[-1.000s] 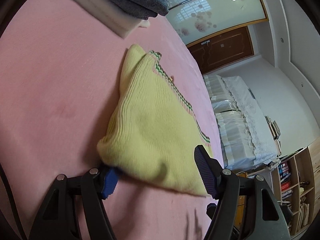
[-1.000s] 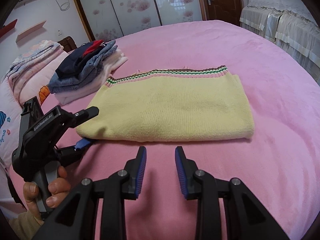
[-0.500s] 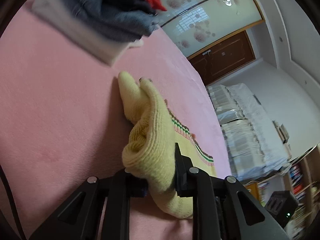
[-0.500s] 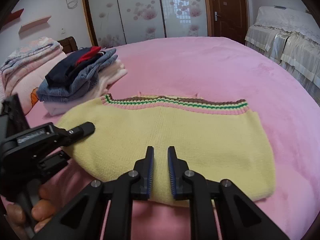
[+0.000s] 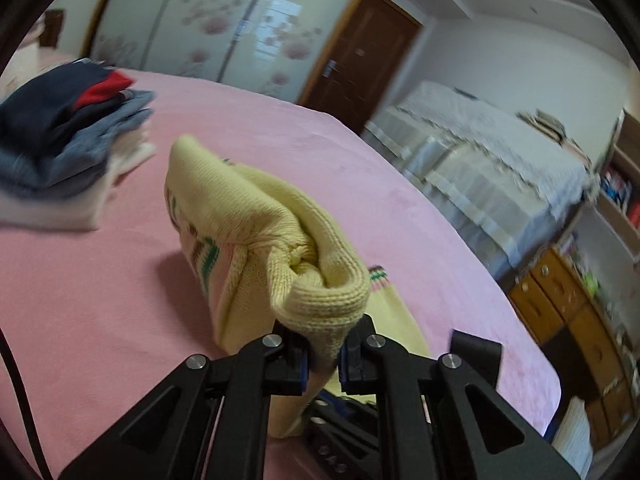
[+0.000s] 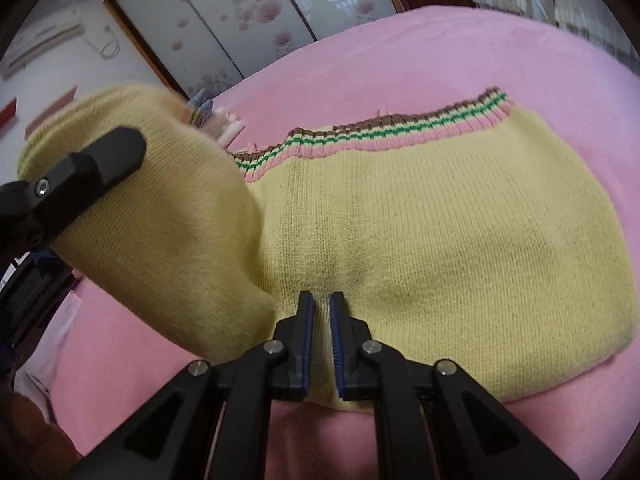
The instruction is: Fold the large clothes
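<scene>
A yellow knit sweater (image 5: 248,216) with a pink, green and brown striped hem lies on the pink bed (image 5: 80,300). My left gripper (image 5: 324,344) is closing its jaws on the sweater's left end, pads pressed on a bunched fold, and holds it raised off the bed. In the right wrist view that raised end drapes over a black finger (image 6: 92,160) of the left gripper. The remainder of the sweater (image 6: 440,232) lies flat. My right gripper (image 6: 321,300) points down at the middle of the near edge. Its jaws are closing to a thin slit, tips pressing a dimple into the knit.
A stack of folded clothes (image 5: 68,140), dark blue, red and grey, sits at the bed's far left. Beyond the pink bed (image 6: 400,48) stand a second bed with a white cover (image 5: 480,152), wooden drawers (image 5: 560,300) and a flowered wardrobe (image 5: 200,20).
My left gripper closed on the sweater's left end, lifted it and rolled. My right gripper closed and came down onto the middle of the sweater's near edge.
</scene>
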